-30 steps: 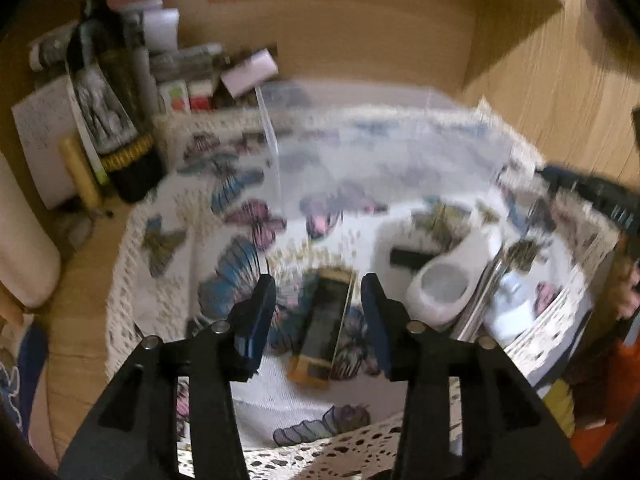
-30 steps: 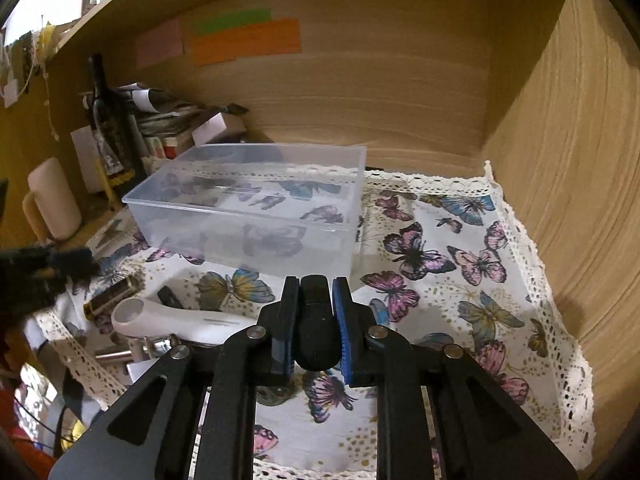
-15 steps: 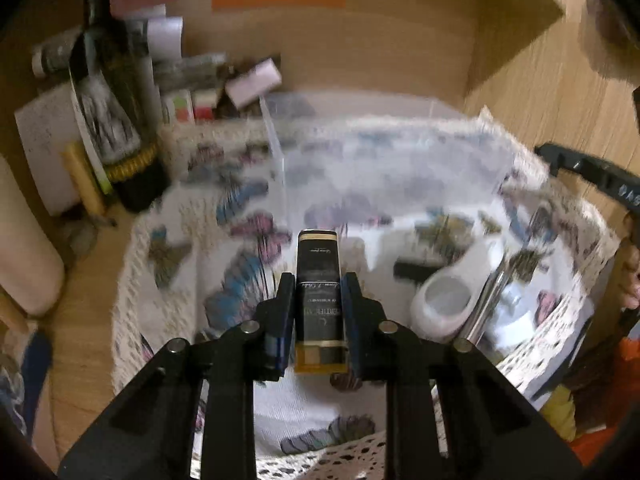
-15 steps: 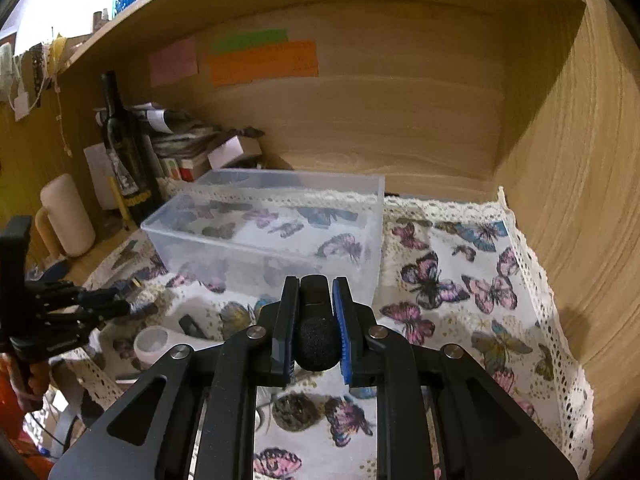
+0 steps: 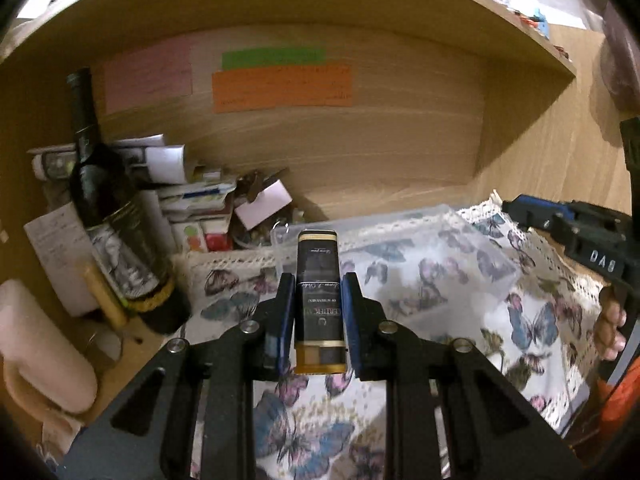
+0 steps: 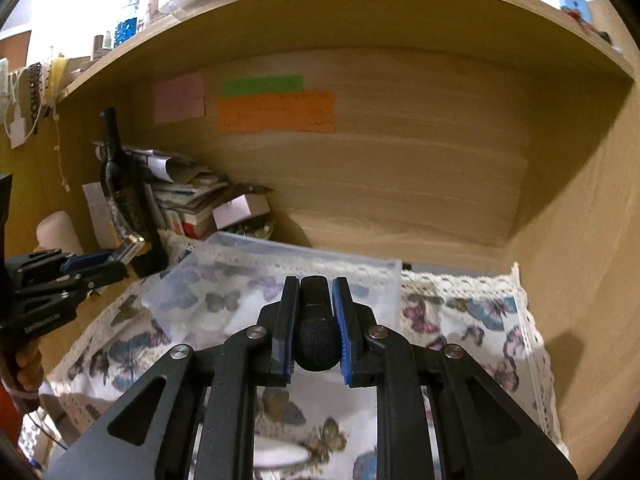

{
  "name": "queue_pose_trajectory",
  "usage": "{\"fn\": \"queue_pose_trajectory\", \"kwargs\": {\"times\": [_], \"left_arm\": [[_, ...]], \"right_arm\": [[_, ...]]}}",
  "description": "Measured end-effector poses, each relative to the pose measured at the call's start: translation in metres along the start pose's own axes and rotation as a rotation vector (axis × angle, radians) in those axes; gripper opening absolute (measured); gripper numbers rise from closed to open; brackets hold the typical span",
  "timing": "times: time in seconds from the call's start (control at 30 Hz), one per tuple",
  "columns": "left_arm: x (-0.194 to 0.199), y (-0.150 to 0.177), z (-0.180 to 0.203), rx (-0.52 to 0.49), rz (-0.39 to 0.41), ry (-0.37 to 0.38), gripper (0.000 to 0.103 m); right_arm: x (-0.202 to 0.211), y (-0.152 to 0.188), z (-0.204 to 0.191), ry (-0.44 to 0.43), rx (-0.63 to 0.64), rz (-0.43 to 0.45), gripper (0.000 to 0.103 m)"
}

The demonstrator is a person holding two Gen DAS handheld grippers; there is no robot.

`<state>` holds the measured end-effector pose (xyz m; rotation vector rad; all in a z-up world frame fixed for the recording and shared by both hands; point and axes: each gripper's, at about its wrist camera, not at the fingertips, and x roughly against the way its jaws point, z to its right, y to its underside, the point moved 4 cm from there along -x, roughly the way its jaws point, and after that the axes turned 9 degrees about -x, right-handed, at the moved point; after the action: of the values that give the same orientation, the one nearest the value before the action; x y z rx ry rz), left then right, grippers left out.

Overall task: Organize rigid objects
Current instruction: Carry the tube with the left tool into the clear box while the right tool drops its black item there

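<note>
My left gripper (image 5: 317, 280) is shut on a black and gold rectangular case (image 5: 319, 296), held up in the air in front of the near left corner of a clear plastic bin (image 5: 420, 256). My right gripper (image 6: 315, 284) is shut on a small black device with a foam tip (image 6: 316, 336), held above the near side of the same bin (image 6: 280, 292). The left gripper and its case also show at the left of the right wrist view (image 6: 96, 264). The bin looks empty.
A butterfly-print cloth with lace edging (image 5: 532, 320) covers the shelf floor. A dark wine bottle (image 5: 108, 216), papers and small boxes (image 5: 192, 196) crowd the back left. A cream cylinder (image 5: 36, 344) lies at the left. Wooden walls close in behind and at the right (image 6: 580, 240).
My left gripper closed on the case lying on the cloth and lifted it up toward the bin. My right gripper rose with the black device still in it.
</note>
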<state>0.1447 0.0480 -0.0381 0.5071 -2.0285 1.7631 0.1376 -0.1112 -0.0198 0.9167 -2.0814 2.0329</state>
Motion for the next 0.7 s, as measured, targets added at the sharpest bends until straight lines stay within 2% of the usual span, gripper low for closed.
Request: {"fn": "queue_pose_trajectory", "kwargs": {"times": [0.13,0.37,0.5,0.7], "left_arm": [[-0.027,-0.012,0.001,0.008,-0.035,0.034,0.023],[-0.085,-0.009,0.011,-0.003,-0.169,0.114,0.023],[-0.104,-0.003,0.016,-0.013,-0.224,0.134,0.023],[-0.111,0.002,0.022,-0.024,-0.252,0.141,0.023]], "right_arm": [[-0.025,-0.006,0.001,-0.015,-0.003,-0.046,0.015],[-0.078,0.003,0.008,-0.008,-0.003,-0.177,0.015],[-0.103,0.015,0.012,0.002,-0.006,-0.259,0.015],[-0.124,0.03,0.012,0.011,-0.006,-0.333,0.015]]}}
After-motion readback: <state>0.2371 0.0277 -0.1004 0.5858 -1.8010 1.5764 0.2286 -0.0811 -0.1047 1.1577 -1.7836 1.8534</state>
